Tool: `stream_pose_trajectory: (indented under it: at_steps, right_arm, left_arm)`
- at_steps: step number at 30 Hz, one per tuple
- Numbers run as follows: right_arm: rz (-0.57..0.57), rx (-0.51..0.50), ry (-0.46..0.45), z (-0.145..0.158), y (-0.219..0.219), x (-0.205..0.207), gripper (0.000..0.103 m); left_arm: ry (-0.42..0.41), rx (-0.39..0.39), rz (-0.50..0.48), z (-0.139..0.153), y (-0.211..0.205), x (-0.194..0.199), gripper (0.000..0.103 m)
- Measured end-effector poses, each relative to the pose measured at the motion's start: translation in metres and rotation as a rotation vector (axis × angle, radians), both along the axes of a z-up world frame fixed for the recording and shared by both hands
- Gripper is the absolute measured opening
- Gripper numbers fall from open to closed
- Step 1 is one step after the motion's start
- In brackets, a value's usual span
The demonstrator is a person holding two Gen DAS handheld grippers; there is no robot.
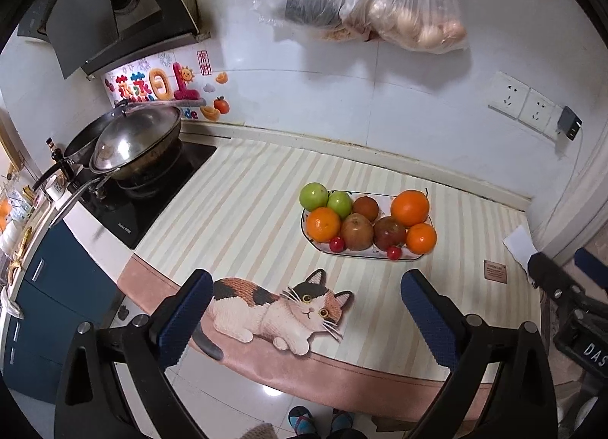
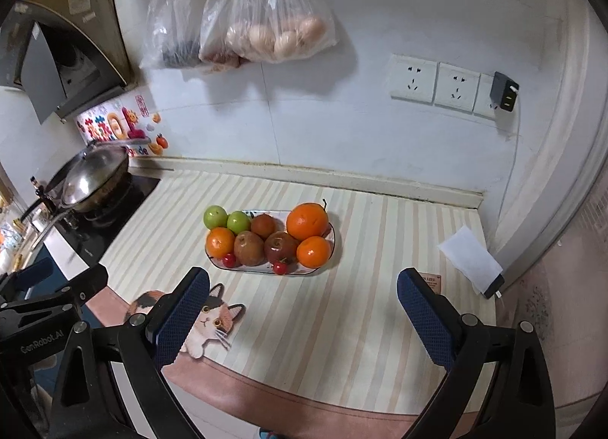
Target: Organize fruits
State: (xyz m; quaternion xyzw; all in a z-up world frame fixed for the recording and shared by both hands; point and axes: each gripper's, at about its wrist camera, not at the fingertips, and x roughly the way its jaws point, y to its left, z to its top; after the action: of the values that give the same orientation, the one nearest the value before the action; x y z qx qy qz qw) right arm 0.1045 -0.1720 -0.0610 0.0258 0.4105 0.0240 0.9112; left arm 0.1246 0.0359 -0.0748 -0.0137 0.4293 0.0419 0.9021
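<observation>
Lying beyond both tongs: fruit plate (image 1: 412, 258); left tongs (image 1: 306, 294), right tongs (image 2: 303, 296) apart, empty.

A shallow oval plate (image 2: 331, 245) on the striped mat holds heaped fruit: two green apples (image 2: 215, 216), three oranges (image 2: 307, 221), brownish-red fruits, perhaps apples (image 2: 249, 248), and two small red cherry-like ones (image 2: 280, 267).
</observation>
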Motion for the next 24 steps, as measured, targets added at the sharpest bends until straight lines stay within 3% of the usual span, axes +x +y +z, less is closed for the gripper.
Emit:
stream_pose_trajectory:
  at_steps: [12,24]
  right_arm:
    - [0.006,-0.022,0.053,-0.030,0.008,0.031,0.101]
    - [0.002,-0.016,0.057,-0.034,0.007,0.037,0.101]
  left_arm:
    - [0.062,-0.002,0.008,-0.023,0.004,0.029,0.101]
    - [0.047,0.001,0.001,-0.021,0.002,0.033,0.101]
